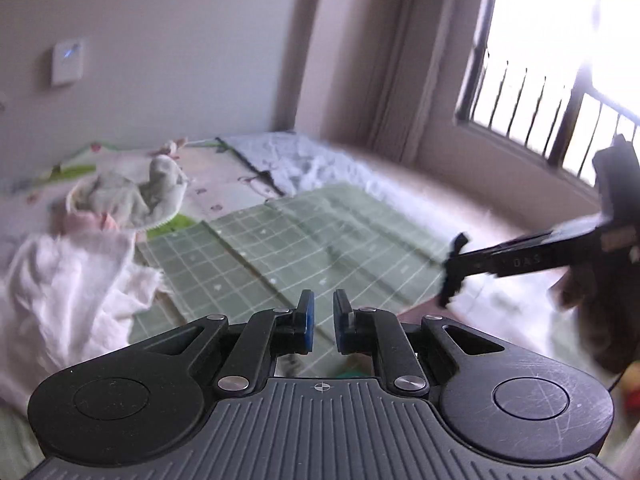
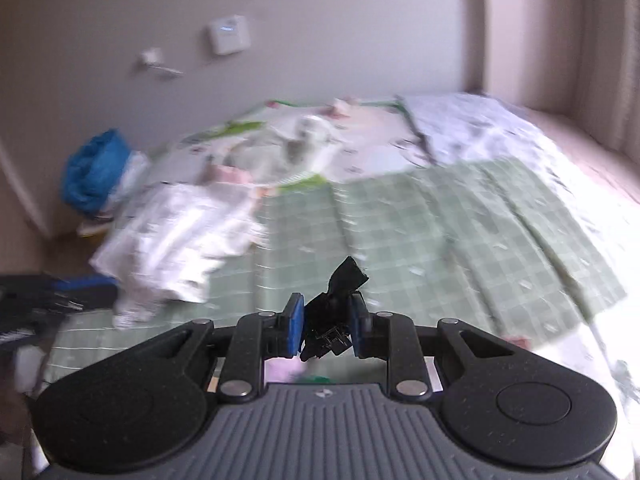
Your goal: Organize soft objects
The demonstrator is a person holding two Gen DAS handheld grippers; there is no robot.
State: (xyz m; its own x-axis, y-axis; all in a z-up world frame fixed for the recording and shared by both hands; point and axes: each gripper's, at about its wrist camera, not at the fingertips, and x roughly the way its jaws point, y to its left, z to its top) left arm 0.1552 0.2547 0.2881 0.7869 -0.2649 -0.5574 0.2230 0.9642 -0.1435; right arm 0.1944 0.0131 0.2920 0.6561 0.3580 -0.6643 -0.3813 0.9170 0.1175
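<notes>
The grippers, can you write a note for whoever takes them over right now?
Right gripper: shut on a small black crumpled cloth piece, held above the green checked blanket.
Left gripper: empty, fingers a little apart, over the same blanket.
On the bed: a white rumpled cloth heap at the left, a pale green crumpled garment farther back, a pink soft item between them.
Done: black piece picked up.
Left: the black piece needs a spot, and the white, green and pink items appear unsorted.
</notes>
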